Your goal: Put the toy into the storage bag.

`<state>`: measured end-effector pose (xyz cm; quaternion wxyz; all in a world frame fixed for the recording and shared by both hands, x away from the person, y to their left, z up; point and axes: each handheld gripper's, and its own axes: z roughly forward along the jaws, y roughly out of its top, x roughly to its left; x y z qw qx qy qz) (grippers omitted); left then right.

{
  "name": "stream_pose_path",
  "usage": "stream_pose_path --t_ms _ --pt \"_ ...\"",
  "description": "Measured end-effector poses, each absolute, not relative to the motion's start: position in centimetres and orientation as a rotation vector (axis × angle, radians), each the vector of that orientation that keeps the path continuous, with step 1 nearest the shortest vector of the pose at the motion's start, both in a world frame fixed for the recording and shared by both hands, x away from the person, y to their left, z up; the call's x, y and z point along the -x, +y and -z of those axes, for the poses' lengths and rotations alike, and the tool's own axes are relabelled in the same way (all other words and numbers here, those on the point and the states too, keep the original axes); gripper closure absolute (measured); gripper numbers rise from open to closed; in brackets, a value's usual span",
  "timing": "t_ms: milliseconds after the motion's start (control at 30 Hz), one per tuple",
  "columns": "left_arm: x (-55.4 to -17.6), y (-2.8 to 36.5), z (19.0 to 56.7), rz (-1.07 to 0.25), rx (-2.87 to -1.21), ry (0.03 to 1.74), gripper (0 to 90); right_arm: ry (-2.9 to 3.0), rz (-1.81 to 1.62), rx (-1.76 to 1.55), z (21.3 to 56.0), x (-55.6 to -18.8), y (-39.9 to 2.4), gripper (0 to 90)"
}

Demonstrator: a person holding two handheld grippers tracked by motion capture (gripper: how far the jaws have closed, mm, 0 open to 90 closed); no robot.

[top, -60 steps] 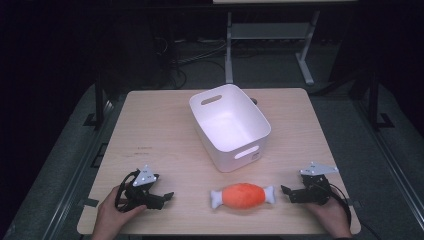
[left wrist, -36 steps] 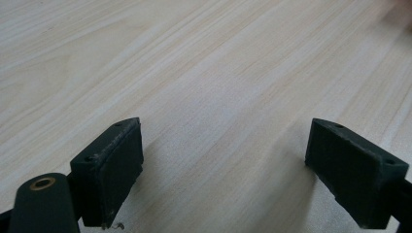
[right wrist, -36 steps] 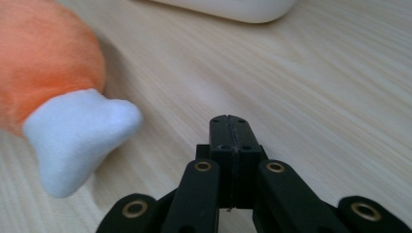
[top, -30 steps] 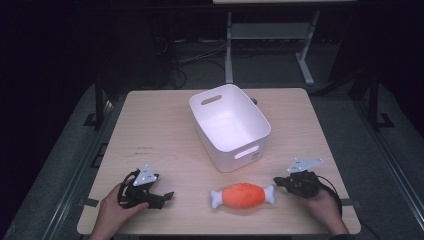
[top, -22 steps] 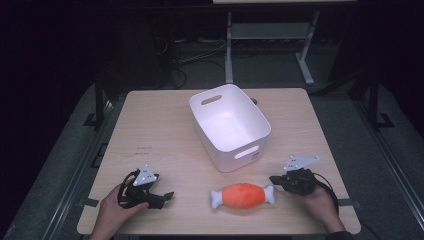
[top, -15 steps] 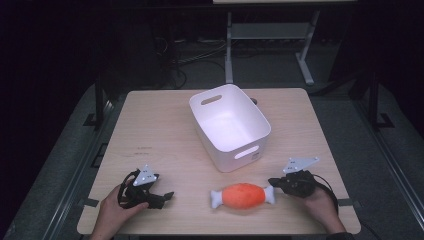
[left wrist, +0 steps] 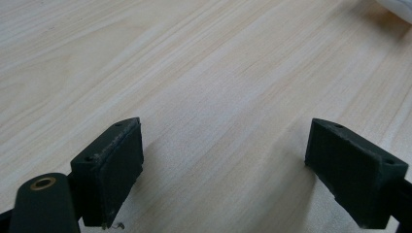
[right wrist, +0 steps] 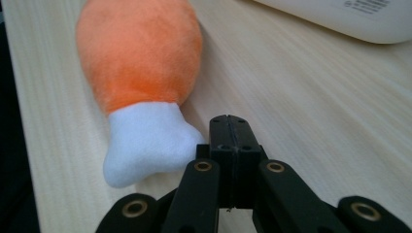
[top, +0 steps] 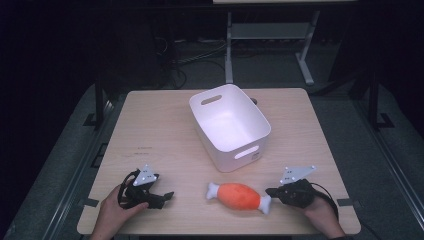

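Right gripper (right wrist: 228, 127): jaws clenched together, gripping nothing, tip just beside the white end of the orange plush drumstick toy (top: 239, 195), which lies on the pale wooden table (top: 160, 125) near its front edge (white plastic bin (top: 229, 125) behind). Left gripper (left wrist: 223, 160): released, jaws wide over bare wood.

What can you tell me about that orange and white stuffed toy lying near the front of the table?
The orange plush drumstick toy with white bone-shaped ends looks soft and fuzzy: a plump orange middle with a white knob at each end. It lies flat on the pale wooden table, lengthwise along the front edge, in front of the white plastic bin and apart from it. The right tongs, jaws shut, sit right beside its nearer white end; whether they touch it is hard to tell.
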<state>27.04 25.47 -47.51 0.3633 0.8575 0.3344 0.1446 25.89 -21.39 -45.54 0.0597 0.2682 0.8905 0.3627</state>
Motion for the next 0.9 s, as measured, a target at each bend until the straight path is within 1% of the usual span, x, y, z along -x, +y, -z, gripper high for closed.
stream_pose_path --t_ms 533,600,700,733,800,833,867,900 --pt "-27.0 25.5 47.5 -0.372 -2.207 0.861 12.9 2.759 -1.082 -0.729 45.3 -24.7 -19.8 89.5" --pt "-27.0 25.5 47.5 -0.372 -2.207 0.861 12.9 2.756 -1.067 -0.75 45.4 -24.7 -19.8 87.5" --pt "-27.0 25.5 47.5 -0.372 -2.207 0.861 12.9 2.747 -1.069 -0.775 45.2 -24.9 -20.0 81.0" --pt "-27.0 25.5 47.5 -0.372 -2.207 0.861 12.9 2.747 -1.069 -0.775 45.2 -24.9 -20.0 81.0" --pt "-27.0 25.5 47.5 -0.372 -2.207 0.861 12.9 2.728 -1.05 -0.8 45.1 -25.0 -20.0 73.2" --pt "-27.0 25.5 47.5 -0.372 -2.207 0.861 12.9 2.72 -1.036 -0.825 45.0 -25.3 -20.1 67.1" --pt "-27.0 25.5 47.5 -0.372 -2.207 0.861 12.9 2.72 -1.036 -0.825 45.0 -25.3 -20.1 67.1" --pt "-27.0 25.5 47.5 -0.372 -2.207 0.861 12.9 2.713 -1.034 -0.873 44.9 -25.6 -20.1 60.8"
